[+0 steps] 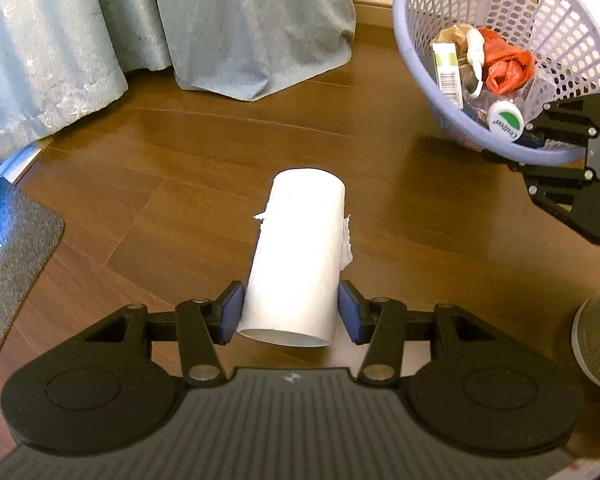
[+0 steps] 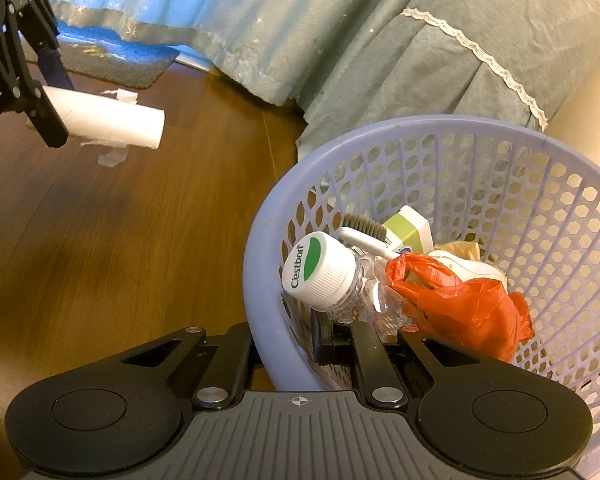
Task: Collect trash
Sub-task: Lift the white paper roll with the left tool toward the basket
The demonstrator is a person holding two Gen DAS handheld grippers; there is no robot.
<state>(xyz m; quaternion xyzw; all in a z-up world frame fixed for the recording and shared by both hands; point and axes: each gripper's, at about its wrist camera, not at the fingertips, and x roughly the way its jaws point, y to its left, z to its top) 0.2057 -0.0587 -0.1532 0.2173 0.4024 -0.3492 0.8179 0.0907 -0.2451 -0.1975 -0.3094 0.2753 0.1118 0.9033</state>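
A white cardboard paper-roll tube (image 1: 300, 248) with torn paper scraps on it sits between the blue pads of my left gripper (image 1: 290, 312), which is shut on its near end. From the right wrist view the tube (image 2: 112, 120) hangs above the wooden floor, pointing toward the basket. My right gripper (image 2: 284, 344) is shut on the near rim of a lilac mesh basket (image 2: 256, 280), holding it tilted. Inside lie a clear bottle with a white and green cap (image 2: 320, 268), a red plastic bag (image 2: 460, 304), a green and white box (image 2: 408, 228) and a brush (image 2: 364, 236). The basket (image 1: 404, 40) is up and right of the tube.
Pale blue curtains (image 1: 240, 28) hang to the brown wooden floor (image 1: 180, 184) behind the tube. A grey mat (image 1: 16, 248) lies at the left. A grey-green cloth with lace trim (image 2: 460, 40) is behind the basket. A grey round object (image 1: 598, 344) sits at the right edge.
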